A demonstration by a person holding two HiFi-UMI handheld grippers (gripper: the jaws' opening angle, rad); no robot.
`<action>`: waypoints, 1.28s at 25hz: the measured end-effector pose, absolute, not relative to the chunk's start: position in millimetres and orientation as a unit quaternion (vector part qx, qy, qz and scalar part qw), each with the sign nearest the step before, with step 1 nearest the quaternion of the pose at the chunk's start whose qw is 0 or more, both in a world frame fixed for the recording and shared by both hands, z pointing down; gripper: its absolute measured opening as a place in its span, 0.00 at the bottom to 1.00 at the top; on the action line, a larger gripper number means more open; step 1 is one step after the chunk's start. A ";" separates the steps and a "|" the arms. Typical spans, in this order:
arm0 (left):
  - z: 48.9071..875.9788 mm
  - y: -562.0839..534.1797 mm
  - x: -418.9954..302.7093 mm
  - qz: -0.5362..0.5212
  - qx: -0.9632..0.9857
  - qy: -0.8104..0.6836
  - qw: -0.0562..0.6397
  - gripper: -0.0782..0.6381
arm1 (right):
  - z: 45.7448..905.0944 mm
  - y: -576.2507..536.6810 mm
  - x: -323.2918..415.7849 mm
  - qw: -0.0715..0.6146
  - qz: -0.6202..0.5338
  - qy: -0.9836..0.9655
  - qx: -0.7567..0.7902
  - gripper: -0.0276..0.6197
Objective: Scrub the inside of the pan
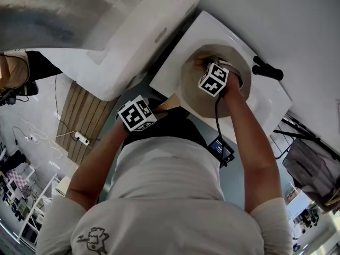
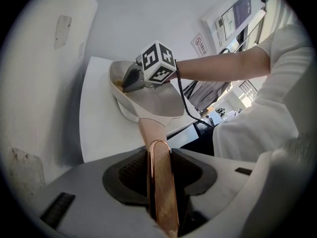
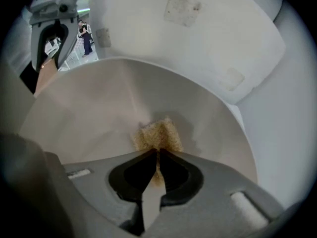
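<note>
The pan sits on a white worktop against a white wall. Left tongs clamp its handle; right tongs pinch a yellow sponge inside it. Wooden slats cover part of the floor below.

a lab-like workroom: floor power strip, cluttered shelves.

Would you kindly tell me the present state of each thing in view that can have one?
pan: upright on the white counter, not lifted.
left gripper: shut on the pan's handle.
right gripper: shut on the sponge.
sponge: pinched by one edge, down inside the pan, apparently against its inner surface.
</note>
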State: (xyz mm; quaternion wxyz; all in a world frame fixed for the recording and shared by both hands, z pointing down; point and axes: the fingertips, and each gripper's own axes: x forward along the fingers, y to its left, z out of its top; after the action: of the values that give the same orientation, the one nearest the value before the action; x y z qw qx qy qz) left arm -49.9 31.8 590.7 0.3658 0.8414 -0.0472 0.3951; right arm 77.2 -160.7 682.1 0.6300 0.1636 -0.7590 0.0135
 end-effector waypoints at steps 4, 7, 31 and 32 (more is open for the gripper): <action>591.5 31.2 -48.8 0.394 0.842 -0.049 0.366 0.32 | 680.0 -144.8 58.0 0.595 0.047 -0.790 0.142 0.08; 591.1 31.8 -48.8 0.392 0.842 -0.049 0.367 0.32 | 677.9 -129.6 47.3 0.578 0.065 -0.804 0.122 0.08; 590.4 37.4 -45.1 0.388 0.841 -0.050 0.374 0.32 | 673.5 -18.3 64.5 0.592 0.228 -0.772 -0.033 0.08; 590.4 37.5 -45.1 0.388 0.841 -0.050 0.374 0.32 | 673.1 -16.5 68.1 0.598 0.231 -0.766 -0.034 0.08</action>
State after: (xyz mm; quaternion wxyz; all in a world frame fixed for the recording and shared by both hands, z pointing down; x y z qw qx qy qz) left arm -45.1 37.5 590.4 0.3739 0.8410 -0.0499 0.3878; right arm 68.1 -16.5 673.1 0.5985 -0.0339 -0.7663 0.2314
